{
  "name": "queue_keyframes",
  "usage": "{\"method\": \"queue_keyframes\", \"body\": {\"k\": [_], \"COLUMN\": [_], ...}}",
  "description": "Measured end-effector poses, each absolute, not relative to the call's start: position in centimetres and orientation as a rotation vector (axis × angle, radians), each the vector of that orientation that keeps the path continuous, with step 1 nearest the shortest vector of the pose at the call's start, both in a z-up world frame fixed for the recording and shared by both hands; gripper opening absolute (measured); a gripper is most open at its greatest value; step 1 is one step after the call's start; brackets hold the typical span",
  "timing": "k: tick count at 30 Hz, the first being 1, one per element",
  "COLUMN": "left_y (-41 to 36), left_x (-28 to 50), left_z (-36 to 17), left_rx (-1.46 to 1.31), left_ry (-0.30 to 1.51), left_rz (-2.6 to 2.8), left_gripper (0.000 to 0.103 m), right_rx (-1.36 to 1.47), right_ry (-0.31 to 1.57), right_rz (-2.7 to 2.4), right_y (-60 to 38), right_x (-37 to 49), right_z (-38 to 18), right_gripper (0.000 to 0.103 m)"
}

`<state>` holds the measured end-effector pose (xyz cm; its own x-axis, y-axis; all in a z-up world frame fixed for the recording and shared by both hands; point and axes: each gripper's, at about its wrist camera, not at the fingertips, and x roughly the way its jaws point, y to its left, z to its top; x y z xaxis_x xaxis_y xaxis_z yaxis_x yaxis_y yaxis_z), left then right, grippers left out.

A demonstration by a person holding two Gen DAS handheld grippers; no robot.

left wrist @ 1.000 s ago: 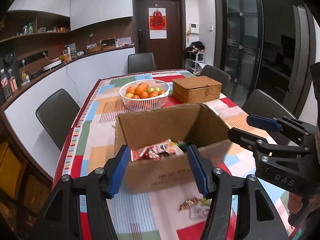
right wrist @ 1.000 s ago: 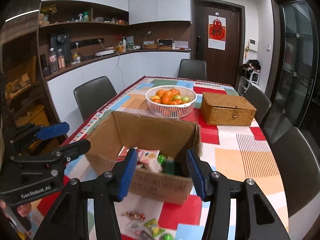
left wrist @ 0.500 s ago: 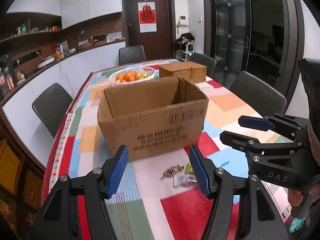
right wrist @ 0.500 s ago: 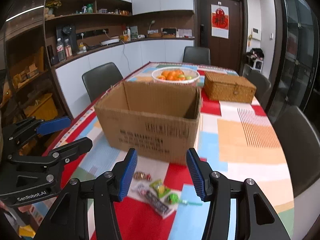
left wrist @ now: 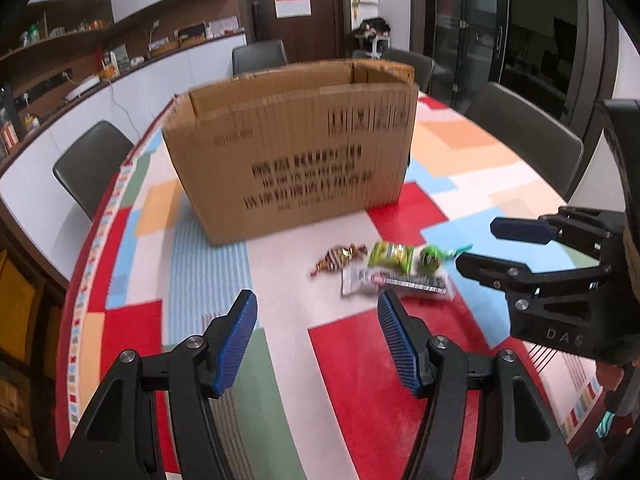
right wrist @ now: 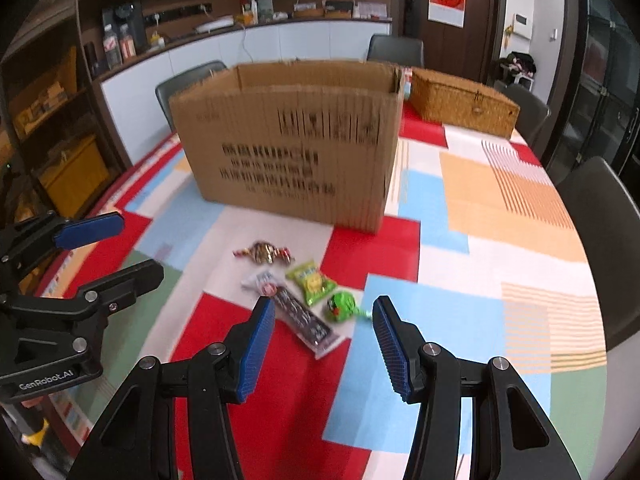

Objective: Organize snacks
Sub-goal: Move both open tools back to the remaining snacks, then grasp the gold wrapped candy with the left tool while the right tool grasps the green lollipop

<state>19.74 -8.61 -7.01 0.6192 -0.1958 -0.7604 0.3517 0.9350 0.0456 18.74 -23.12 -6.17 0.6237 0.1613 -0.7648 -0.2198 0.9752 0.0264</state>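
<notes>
An open cardboard box (left wrist: 292,152) (right wrist: 292,140) stands on the patterned tablecloth. In front of it lie loose snacks: a striped wrapped candy (left wrist: 338,258) (right wrist: 264,253), a yellow-green packet (left wrist: 391,257) (right wrist: 311,281), a round green candy (left wrist: 431,257) (right wrist: 340,307) and a long clear-wrapped bar (left wrist: 394,280) (right wrist: 298,316). My left gripper (left wrist: 316,336) hovers open just short of them, nothing between its blue pads. My right gripper (right wrist: 323,338) is open too, low over the bar and the green candy. Each gripper shows at the edge of the other's view.
A wicker chest (right wrist: 464,102) sits behind the box on the right. Dark chairs (left wrist: 92,164) (right wrist: 600,232) ring the table. A counter and shelves line the left wall (right wrist: 240,36). Bare tablecloth (right wrist: 500,240) spreads to the right of the snacks.
Both grippers have dropped from above the box rim to table level in front of it. The box's inside and the fruit bowl have gone out of sight; the loose snacks are now close.
</notes>
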Motion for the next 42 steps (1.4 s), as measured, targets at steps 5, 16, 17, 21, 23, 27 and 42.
{"method": "queue_keyframes", "body": {"k": [5, 16, 17, 21, 23, 27, 42], "left_y": [-8.9, -10.3, -10.5, -11.0, -11.3, -11.9, -12.8], "left_x": [20.8, 24.5, 24.7, 26.0, 26.7, 27.9, 30.1], "left_z": [-8.8, -10.4, -10.5, -11.1, -11.5, -12.2, -14.1], "left_rx": [0.209, 0.244, 0.247, 0.252, 0.255, 0.268, 0.238], "left_ry": [0.885, 0.909, 0.911, 0.921, 0.929, 0.951, 1.013], "left_rz": [-0.329, -0.35, -0.351, -0.363, -0.371, -0.377, -0.408], "left_gripper": [0.062, 0.062, 0.062, 0.062, 0.062, 0.062, 0.029], "right_rx": [-0.093, -0.114, -0.114, -0.123, -0.129, -0.122, -0.056], "right_ry": [0.91, 0.972, 0.978, 0.991, 0.997, 1.014, 1.033], "right_rz": [0.208, 0.211, 0.213, 0.225, 0.229, 0.235, 0.223], "right_y": [-23.3, -23.9, -23.9, -23.8, -23.7, -24.0, -25.1], "right_x": [19.5, 22.1, 22.3, 22.9, 23.2, 24.0, 25.5], "right_z": [-7.6, -9.7, -9.9, -10.4, -10.6, -11.1, -12.2], "right_gripper": [0.052, 0.047, 0.047, 0.044, 0.042, 0.041, 0.028]}}
